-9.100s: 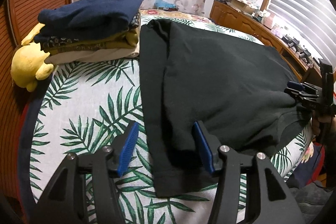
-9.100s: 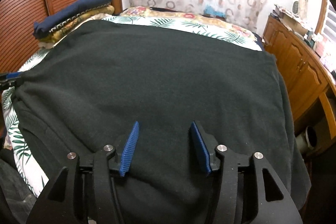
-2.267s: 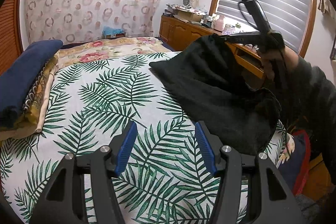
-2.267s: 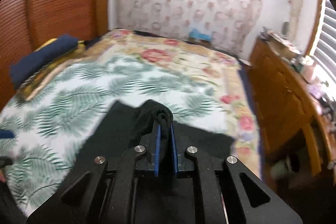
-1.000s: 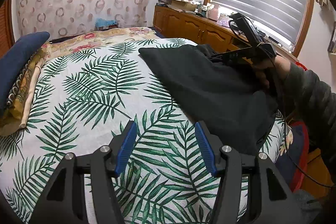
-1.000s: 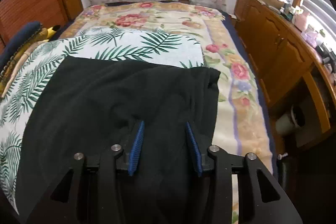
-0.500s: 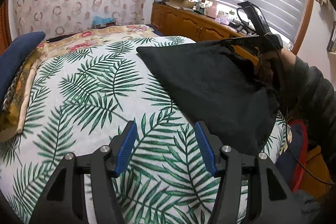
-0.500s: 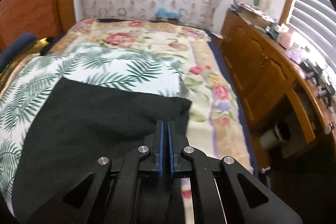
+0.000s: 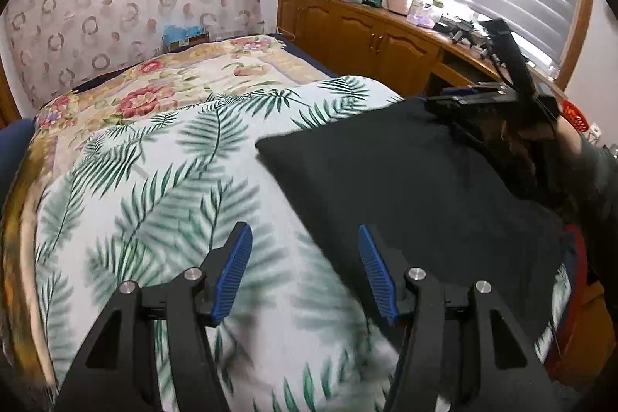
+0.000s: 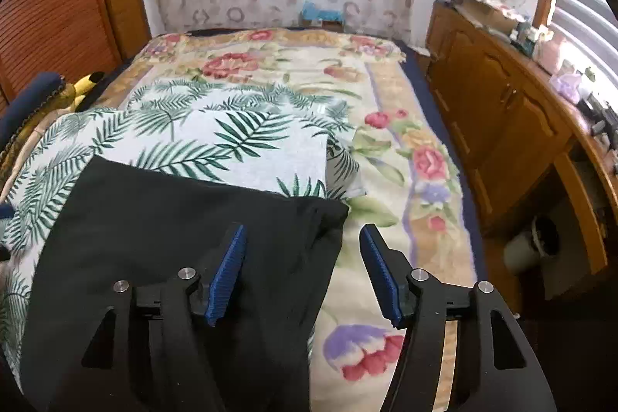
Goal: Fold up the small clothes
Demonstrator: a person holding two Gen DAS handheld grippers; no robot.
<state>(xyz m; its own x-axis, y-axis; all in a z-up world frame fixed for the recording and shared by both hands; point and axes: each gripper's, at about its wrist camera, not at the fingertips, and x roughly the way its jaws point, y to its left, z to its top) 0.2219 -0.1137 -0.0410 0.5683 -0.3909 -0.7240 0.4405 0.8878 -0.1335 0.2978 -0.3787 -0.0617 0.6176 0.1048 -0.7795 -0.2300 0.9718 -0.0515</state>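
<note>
A dark green garment (image 9: 417,180) lies folded on the palm-leaf sheet (image 9: 174,180) at the bed's right side. My left gripper (image 9: 305,265) hangs open above the sheet, its right finger over the garment's near left edge, nothing between the pads. In the left wrist view my right gripper (image 9: 459,97) hovers at the garment's far right corner, held by a hand in a dark sleeve. In the right wrist view the garment (image 10: 174,219) spreads below my right gripper (image 10: 303,265), whose jaws are opening above the garment's right corner, the pads clear of the cloth.
A floral blanket (image 10: 405,149) covers the bed beyond the sheet. A pile of folded clothes with a navy top (image 10: 31,95) and a yellow plush toy (image 10: 87,83) sit at the left. A wooden cabinet (image 10: 502,111) runs along the right under a window with blinds.
My right gripper was shut on the garment's corner half a second ago and now stands open, the corner lying flat. My left gripper has swung right toward the garment's left edge.
</note>
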